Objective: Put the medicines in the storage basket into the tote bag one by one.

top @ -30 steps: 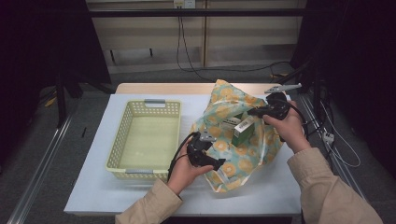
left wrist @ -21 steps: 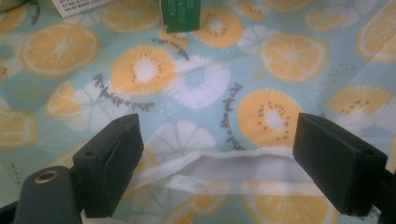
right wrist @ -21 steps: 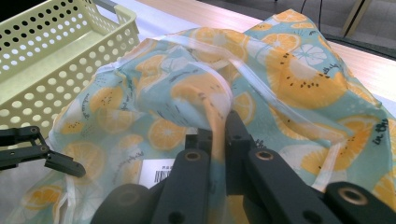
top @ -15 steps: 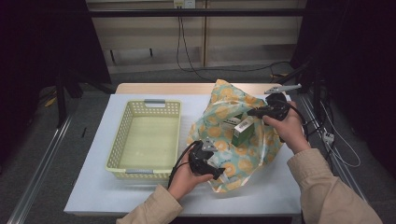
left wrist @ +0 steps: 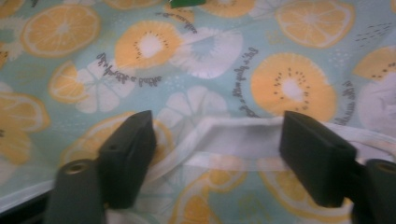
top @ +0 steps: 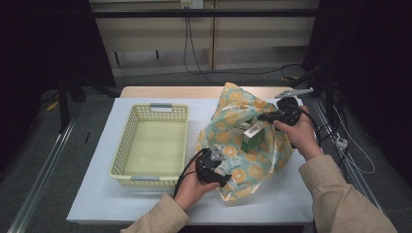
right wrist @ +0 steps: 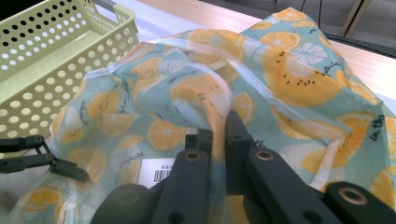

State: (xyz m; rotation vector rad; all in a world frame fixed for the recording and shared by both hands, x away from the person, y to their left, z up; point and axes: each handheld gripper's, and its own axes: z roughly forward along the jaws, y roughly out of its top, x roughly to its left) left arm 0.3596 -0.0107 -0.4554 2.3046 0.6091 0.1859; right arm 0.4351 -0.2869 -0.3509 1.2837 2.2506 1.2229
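Observation:
A fruit-print bag [top: 252, 162] lies on the right half of the table, with a green and white box [top: 252, 135] showing in its mouth. My right gripper [top: 262, 117] is shut on the bag's upper rim, and fabric is pinched between its jaws [right wrist: 219, 126]. My left gripper [top: 221, 156] sits at the bag's near-left edge. In the left gripper view its jaws [left wrist: 217, 149] have just been closing. They stand apart on either side of the bag's white hem [left wrist: 243, 135], and the pads do not press it.
An empty yellow perforated basket [top: 124, 145] stands left of the bag on the white table [top: 111, 204]. The right gripper view shows its rim [right wrist: 46, 51]. Cables trail over the floor behind the table.
My left gripper has slid a little toward the table's near side along the bag's edge, and its jaws have narrowed. The right gripper has stayed in place on the rim.

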